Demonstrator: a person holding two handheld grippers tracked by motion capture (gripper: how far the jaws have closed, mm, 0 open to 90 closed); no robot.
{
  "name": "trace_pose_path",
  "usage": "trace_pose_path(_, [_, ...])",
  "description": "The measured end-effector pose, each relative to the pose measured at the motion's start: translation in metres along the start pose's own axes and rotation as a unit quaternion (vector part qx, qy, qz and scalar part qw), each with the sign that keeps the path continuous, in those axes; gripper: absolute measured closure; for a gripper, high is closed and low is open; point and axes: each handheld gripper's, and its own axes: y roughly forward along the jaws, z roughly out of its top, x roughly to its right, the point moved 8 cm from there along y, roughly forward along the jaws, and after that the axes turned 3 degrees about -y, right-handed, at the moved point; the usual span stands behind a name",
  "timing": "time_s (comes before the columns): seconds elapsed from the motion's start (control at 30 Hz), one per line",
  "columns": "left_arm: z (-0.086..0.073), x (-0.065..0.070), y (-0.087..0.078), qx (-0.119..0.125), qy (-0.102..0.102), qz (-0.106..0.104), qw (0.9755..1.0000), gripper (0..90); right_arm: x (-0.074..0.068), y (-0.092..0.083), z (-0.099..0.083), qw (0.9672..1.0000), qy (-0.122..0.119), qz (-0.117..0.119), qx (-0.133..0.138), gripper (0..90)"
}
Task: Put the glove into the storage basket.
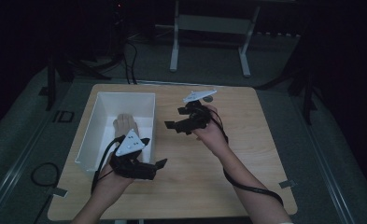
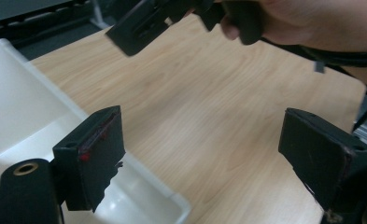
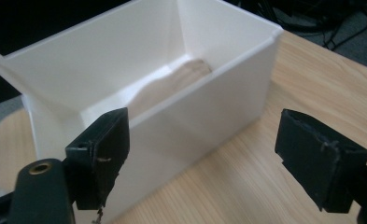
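Note:
A white open box (image 1: 102, 122) stands on the left half of the wooden table (image 1: 256, 154). A beige, cloth-like thing (image 1: 124, 124) lies on its floor, also seen as the beige thing (image 3: 181, 79) behind the box wall (image 3: 209, 112). My left gripper (image 1: 154, 152) hovers at the box's near right corner, open and empty, its jaws (image 2: 202, 158) spanning the box rim (image 2: 172, 198) and bare table. My right gripper (image 1: 175, 117) is held just right of the box, pointing left at it, open with nothing between its jaws (image 3: 202, 158). The right gripper (image 2: 144, 23) also shows in the left gripper view.
A metal frame on legs (image 1: 209, 28) stands on the floor beyond the table. Cables (image 1: 43, 173) lie on the grey floor to the left. A cable (image 1: 253, 189) trails from the right forearm over the table's near right part. Tape tabs (image 1: 287, 184) mark the table's near corners.

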Motion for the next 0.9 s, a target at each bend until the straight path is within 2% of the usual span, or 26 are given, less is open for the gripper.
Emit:
trace_pose_path(0.1, [0.001,0.013,0.011,-0.007,0.012,-0.014,0.9998,14.8,0.007,-0.008,-0.010,1.0000,0.004,-0.007,0.000,17.9])
trace_pose_path(0.17, [0.001,0.016,0.013,-0.008,0.013,-0.019,0.9997,14.8,0.010,-0.011,-0.014,0.9999,0.009,-0.009,0.001,17.9])
trace_pose_path(0.27, [0.000,0.028,0.025,-0.013,0.018,-0.037,0.9991,14.8,0.018,-0.018,-0.026,0.9998,0.015,-0.015,0.002,17.9])
trace_pose_path(0.3, [-0.001,0.032,0.031,-0.019,0.027,-0.039,0.9987,14.8,0.020,-0.019,-0.031,0.9997,0.019,-0.015,0.001,17.9])
trace_pose_path(0.4, [-0.002,0.035,0.038,-0.014,0.024,-0.046,0.9986,14.8,0.022,-0.021,-0.037,0.9996,0.026,-0.014,0.001,17.9])
trace_pose_path(0.43, [-0.004,0.037,0.044,-0.020,0.025,-0.051,0.9982,14.8,0.022,-0.023,-0.044,0.9996,0.027,-0.012,-0.001,17.9])
trace_pose_path(0.5, [-0.006,0.040,0.049,-0.022,0.031,-0.054,0.9978,14.8,0.022,-0.024,-0.051,0.9997,0.023,-0.010,-0.003,17.9])
trace_pose_path(0.6, [-0.008,0.043,0.054,-0.024,0.030,-0.061,0.9974,14.8,0.021,-0.026,-0.061,0.9997,0.022,-0.008,-0.009,17.9])
trace_pose_path(0.63, [-0.012,0.045,0.059,-0.032,0.035,-0.060,0.9971,14.8,0.022,-0.027,-0.064,0.9997,0.022,-0.007,-0.010,17.9])
trace_pose_path(0.73, [-0.015,0.047,0.063,-0.033,0.037,-0.064,0.9967,14.8,0.022,-0.027,-0.070,0.9996,0.024,-0.007,-0.015,17.9])
trace_pose_path(0.9, [-0.028,0.056,0.077,-0.046,0.035,-0.082,0.9950,14.8,0.024,-0.026,-0.089,0.9994,0.028,-0.005,-0.017,17.9])
